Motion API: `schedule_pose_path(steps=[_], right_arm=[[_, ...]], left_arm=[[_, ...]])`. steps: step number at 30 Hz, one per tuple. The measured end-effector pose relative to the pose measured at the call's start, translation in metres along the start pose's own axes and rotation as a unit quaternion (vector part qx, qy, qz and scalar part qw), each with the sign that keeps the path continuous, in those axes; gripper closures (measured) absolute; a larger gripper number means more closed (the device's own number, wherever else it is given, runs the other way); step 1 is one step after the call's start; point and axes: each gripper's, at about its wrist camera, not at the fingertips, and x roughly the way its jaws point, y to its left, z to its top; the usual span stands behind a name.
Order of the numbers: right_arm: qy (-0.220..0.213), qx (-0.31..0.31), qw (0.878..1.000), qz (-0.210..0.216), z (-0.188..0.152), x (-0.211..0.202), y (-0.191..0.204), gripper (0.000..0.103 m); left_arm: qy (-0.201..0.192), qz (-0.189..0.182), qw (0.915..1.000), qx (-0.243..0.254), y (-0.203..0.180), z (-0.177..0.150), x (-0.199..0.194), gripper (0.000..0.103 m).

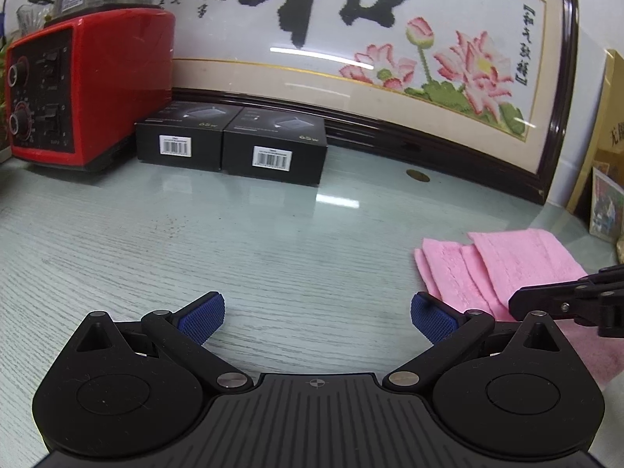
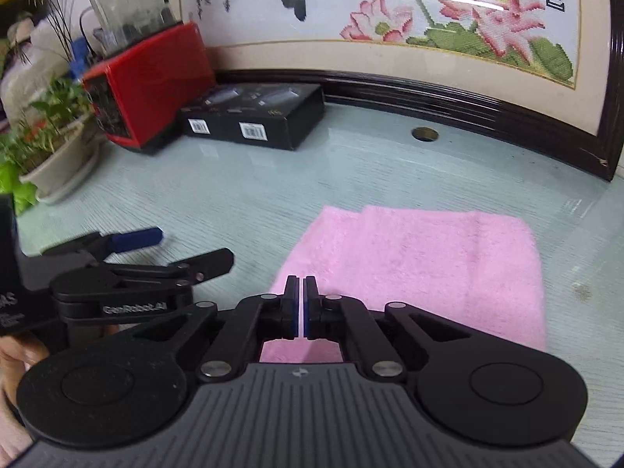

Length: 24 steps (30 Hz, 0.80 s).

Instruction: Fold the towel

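My right gripper [image 2: 303, 308], pressed together, apparently empty, hovers over the folded pink towel [image 2: 429, 265]; left gripper [image 1: 316, 314] spread beside it. Soft, light: I'd pinch a corner.

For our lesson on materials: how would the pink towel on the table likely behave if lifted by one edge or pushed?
The pink towel is probably floppy: its stacked layers lie flat and soft-edged, so a lifted edge would likely drape. It looks light and fluffy. Pushed across the glossy table, it may slide or bunch rather than roll.
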Motion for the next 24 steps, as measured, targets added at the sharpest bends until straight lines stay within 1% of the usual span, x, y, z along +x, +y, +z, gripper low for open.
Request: schedule_pose_path(steps=[2,5,7,9,10,11,12,13,17,21,24], right_arm=[[-0.004,-0.012,1.0,-0.016,0.001,0.001,0.006,0.1],[0.003,-0.024,0.999,-0.032,-0.001,0.003,0.008,0.093],[0.005,-0.031,0.998,-0.053,-0.002,0.001,0.008,0.089],[0.009,-0.029,0.997,-0.07,-0.004,0.001,0.007,0.082],[0.013,-0.031,0.997,-0.069,-0.005,0.001,0.008,0.079],[0.019,-0.035,0.997,-0.069,-0.006,0.003,0.009,0.072],[0.022,-0.039,0.996,-0.072,-0.007,0.004,0.011,0.069],[0.024,-0.042,0.996,-0.076,-0.008,0.005,0.012,0.069],[0.053,-0.052,0.993,-0.096,-0.013,0.02,0.017,0.069],[0.057,-0.054,0.991,-0.104,-0.014,0.026,0.017,0.067],[0.064,-0.058,0.991,-0.098,-0.014,0.027,0.016,0.068]], left_arm=[[-0.002,0.0,1.0,-0.009,0.003,0.001,0.0,0.0],[-0.001,0.002,1.0,-0.008,0.002,0.001,0.0,0.0],[-0.001,0.004,1.0,-0.007,0.002,0.001,0.0,0.0],[-0.001,0.004,1.0,-0.005,0.001,0.001,0.0,0.0],[-0.001,0.004,1.0,-0.005,0.001,0.001,0.0,0.0],[-0.001,0.004,1.0,-0.005,0.002,0.001,0.0,0.0],[-0.001,0.004,1.0,-0.006,0.002,0.001,0.0,0.0],[-0.001,0.004,1.0,-0.006,0.002,0.001,0.0,0.0],[-0.001,0.003,1.0,-0.006,0.002,0.001,0.0,0.0],[-0.001,0.003,1.0,-0.004,0.001,0.001,0.0,0.0],[0.0,0.002,1.0,0.0,0.0,0.0,0.0,0.0]])
